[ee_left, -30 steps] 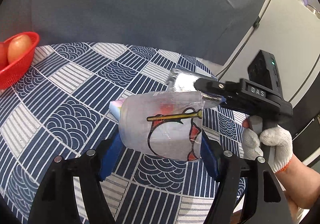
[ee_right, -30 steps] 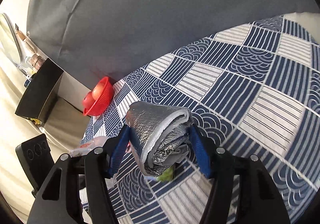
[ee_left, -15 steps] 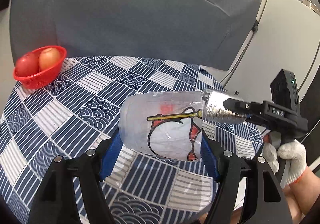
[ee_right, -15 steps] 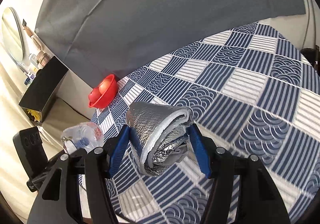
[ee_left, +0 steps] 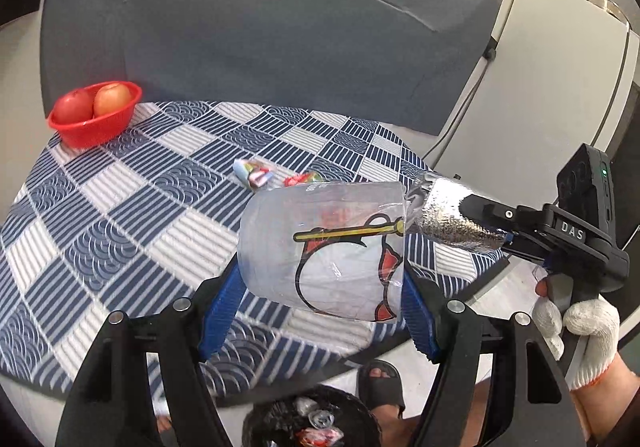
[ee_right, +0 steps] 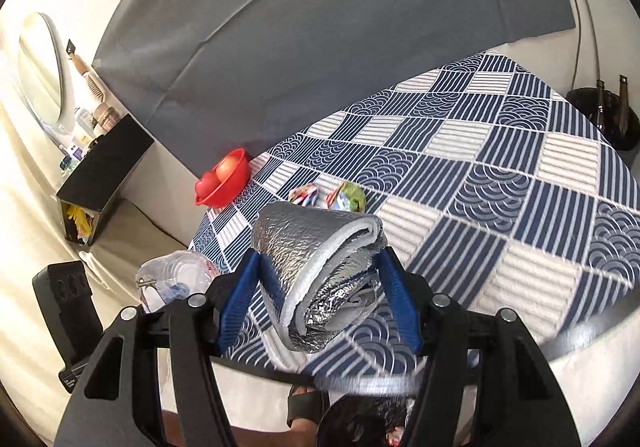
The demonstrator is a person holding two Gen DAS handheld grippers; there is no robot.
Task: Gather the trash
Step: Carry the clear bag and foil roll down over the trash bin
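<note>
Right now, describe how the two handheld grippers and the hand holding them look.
The left gripper has matte black angular arms with silver bolt heads and bright blue finger pads. The right gripper is built the same way; the left view shows its black body with white "DAS" lettering and a green indicator light. The white knitted work glove on the right hand has an orange-trimmed cuff.

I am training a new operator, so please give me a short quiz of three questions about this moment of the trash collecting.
1. True or false: the left gripper holds a clear plastic cup with a cartoon print.
2. What does the right gripper hold?
A. a red basket
B. a rolled piece of silver foil padding
C. a glass bottle
3. Fill in: two small snack wrappers lie on the ____ tablecloth.

Key:
1. True; its fingers press both sides of the cup.
2. B
3. Blue and white patterned. The red basket with fruit stands at its far edge.
</note>
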